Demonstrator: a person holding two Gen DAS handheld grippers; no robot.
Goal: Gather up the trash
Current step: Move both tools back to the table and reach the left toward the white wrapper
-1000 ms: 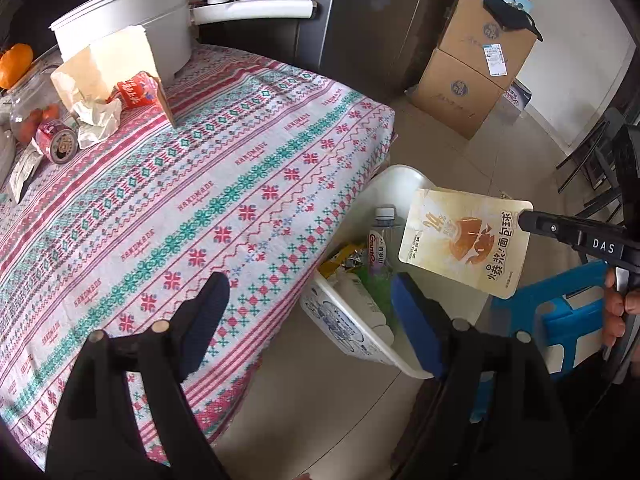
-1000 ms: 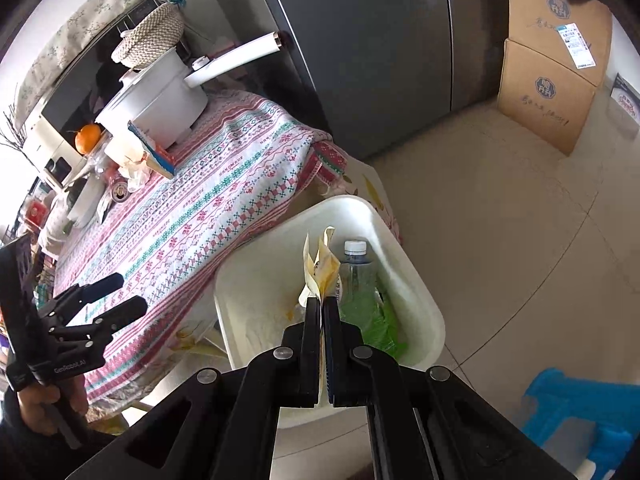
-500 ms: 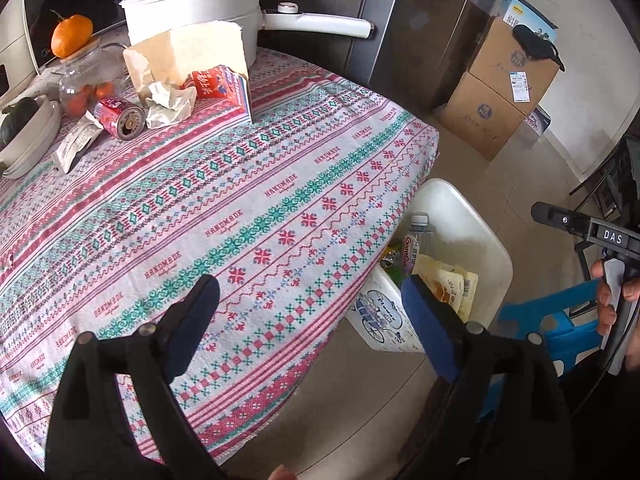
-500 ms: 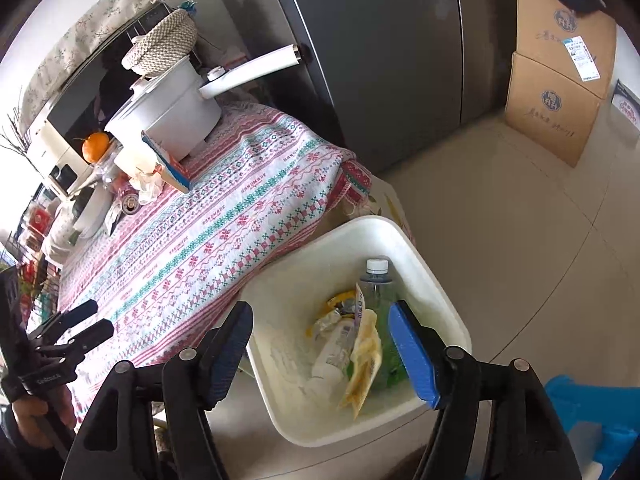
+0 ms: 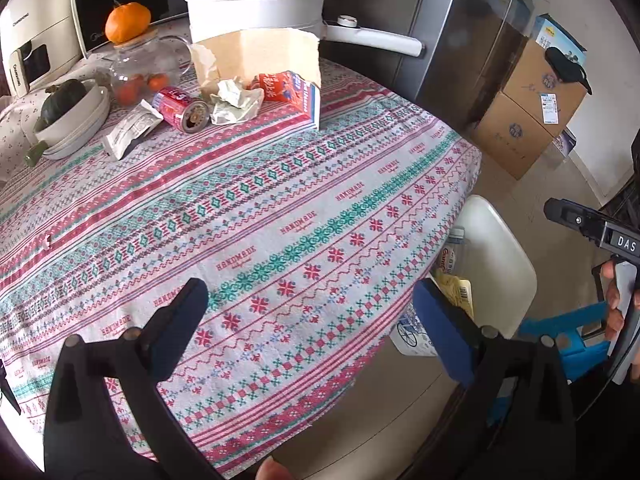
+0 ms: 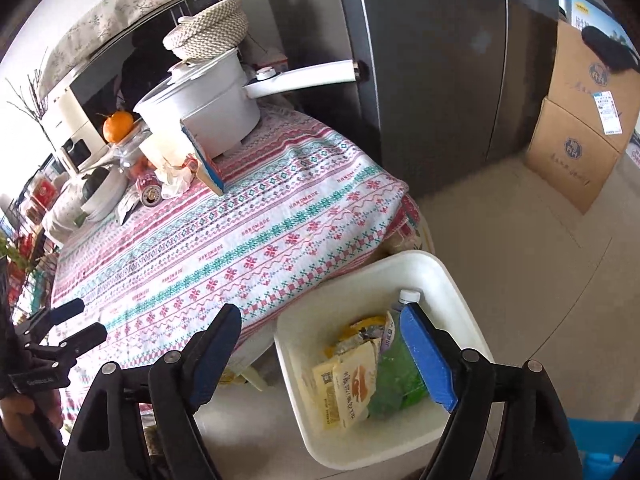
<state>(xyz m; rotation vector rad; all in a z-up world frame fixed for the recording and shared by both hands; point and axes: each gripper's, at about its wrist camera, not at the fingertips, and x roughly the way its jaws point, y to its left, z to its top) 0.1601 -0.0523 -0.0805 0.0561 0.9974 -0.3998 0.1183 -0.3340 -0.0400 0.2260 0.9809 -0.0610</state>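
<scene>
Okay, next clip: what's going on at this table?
A person with a gripper in each hand is clearing trash into a white bin beside the table. Both the left gripper and the right gripper hold nothing, their jaws opening. A yellow snack packet lies in the bin. A red can, crumpled paper and a red carton remain on the table.

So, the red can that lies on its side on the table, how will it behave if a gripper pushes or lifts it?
The red can lies on its side, so a push would probably roll it. Its top looks open, so it is likely empty and light. Thin metal may dent under a hard squeeze.
</scene>
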